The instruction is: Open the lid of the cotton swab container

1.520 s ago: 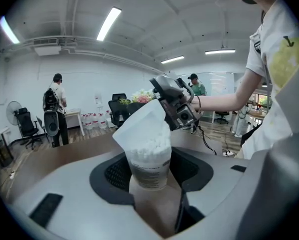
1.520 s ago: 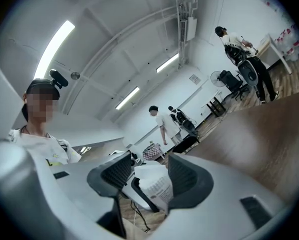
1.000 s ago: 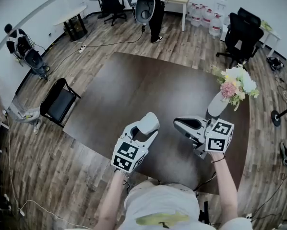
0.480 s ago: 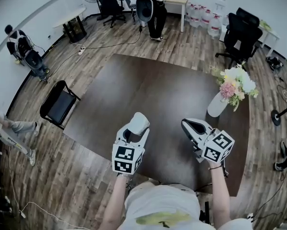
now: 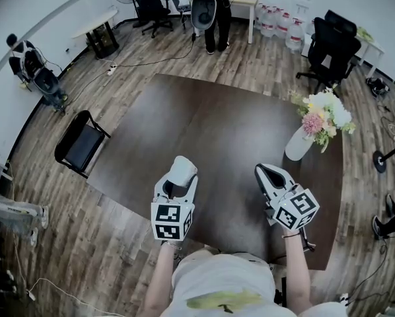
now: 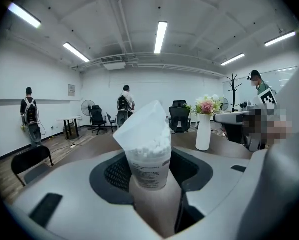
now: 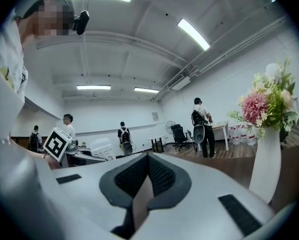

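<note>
Cotton swab container (image 6: pixel 148 156), a clear plastic cylinder of white swabs, sits clamped lengthwise between the fingers (image 6: pixel 64 194) of my left gripper (image 5: pixel 179 177), lid (image 6: pixel 142 121) tipped askew; my right gripper (image 5: pixel 267 172), fingers pressed together and empty, hovers to its right over the dark worktop (image 5: pixel 204 124).

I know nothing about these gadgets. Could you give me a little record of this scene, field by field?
Left gripper: shut on cotton swab container
Lid: tilted up, swabs showing beneath
Right gripper: shut, empty, apart from the container
Table: dark, bears a vase of flowers on the right
</note>
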